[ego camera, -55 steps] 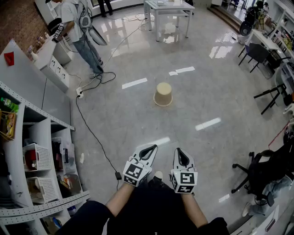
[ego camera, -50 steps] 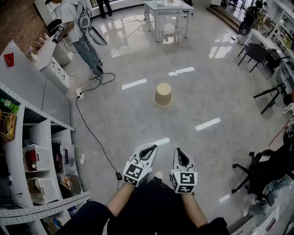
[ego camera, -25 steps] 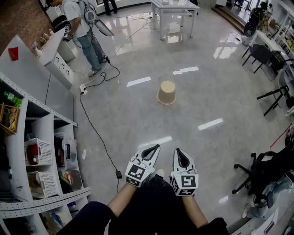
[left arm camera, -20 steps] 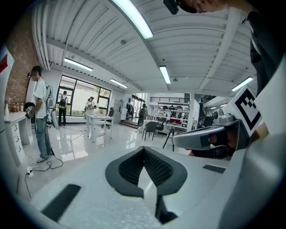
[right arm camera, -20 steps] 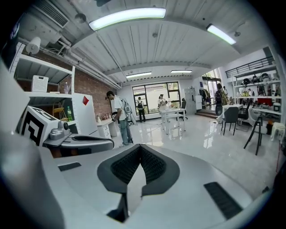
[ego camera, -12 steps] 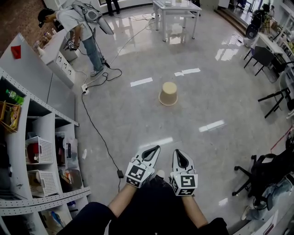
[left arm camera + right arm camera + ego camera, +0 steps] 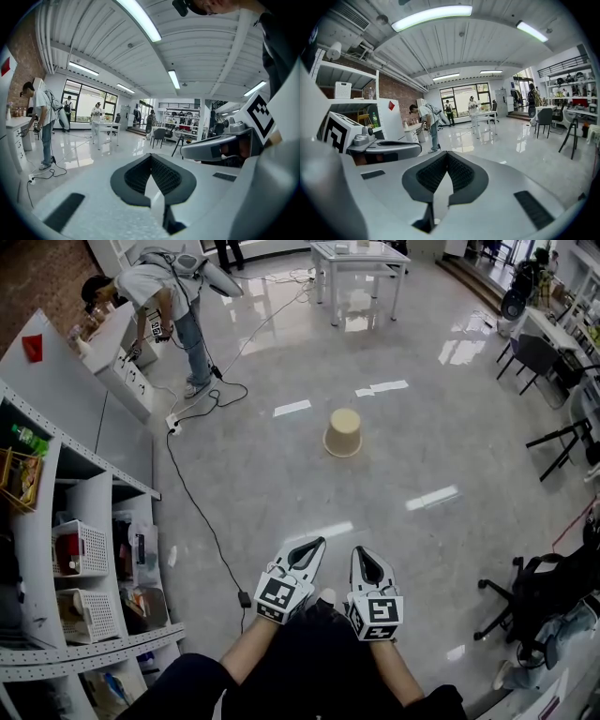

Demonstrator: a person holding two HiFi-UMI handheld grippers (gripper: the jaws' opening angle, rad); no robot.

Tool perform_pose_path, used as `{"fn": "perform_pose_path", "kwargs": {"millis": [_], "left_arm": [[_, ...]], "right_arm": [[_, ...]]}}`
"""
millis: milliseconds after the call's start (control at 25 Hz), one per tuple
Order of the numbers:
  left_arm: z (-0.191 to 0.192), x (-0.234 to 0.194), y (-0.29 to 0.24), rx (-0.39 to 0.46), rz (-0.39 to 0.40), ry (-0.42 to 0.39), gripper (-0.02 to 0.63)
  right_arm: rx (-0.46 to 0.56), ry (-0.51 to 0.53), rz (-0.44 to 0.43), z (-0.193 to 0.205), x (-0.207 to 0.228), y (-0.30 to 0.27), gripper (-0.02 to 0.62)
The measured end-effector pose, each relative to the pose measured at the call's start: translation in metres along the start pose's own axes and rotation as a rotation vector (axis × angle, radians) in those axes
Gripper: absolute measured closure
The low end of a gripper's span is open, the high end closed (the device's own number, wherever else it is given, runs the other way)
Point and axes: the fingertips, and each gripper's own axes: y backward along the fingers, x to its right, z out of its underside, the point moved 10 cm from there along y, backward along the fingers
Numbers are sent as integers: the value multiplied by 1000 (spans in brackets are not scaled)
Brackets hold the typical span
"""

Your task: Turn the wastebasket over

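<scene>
A tan wastebasket (image 7: 343,433) stands upside down on the shiny grey floor, its wide rim on the ground, well ahead of me. My left gripper (image 7: 313,544) and right gripper (image 7: 362,553) sit side by side near the bottom of the head view, far short of the basket. Both are shut with nothing between the jaws. In the left gripper view the left gripper (image 7: 151,155) has its jaws met, and the right gripper (image 7: 447,153) looks the same in its own view. Neither gripper view shows the basket.
Grey shelving (image 7: 66,521) with bins runs along the left. A black cable (image 7: 192,512) snakes over the floor. A person (image 7: 159,292) bends over a counter at far left. A white table (image 7: 361,259) stands beyond; office chairs (image 7: 530,601) are at the right.
The person at the far left has bent further over the counter. The view has shifted slightly, so the basket sits a little higher and to the right. Both grippers keep their place.
</scene>
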Motion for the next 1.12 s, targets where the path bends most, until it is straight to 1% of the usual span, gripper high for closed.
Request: {"fn": "perform_pose_path", "kwargs": {"millis": [200,360,640,920,1120], "left_arm": [[0,4,-2,4,-4,-5,598],[-4,-2,-2,12,-12,-3,598],[-7,-15,-19,-3,7,2,598],[-19,-60,-63,-5,36,11,598],[-33,-110,-104,14,44,23,598]], "right_arm": [[11,-5,8,-1,7,4,584],[10,-4,14,-3,9,2,584],[-5,-13,32,-8,17,-14,584],[-27,-14,49,-27,30,-67,584],[-39,0,55,-52,41,-122,584]]}}
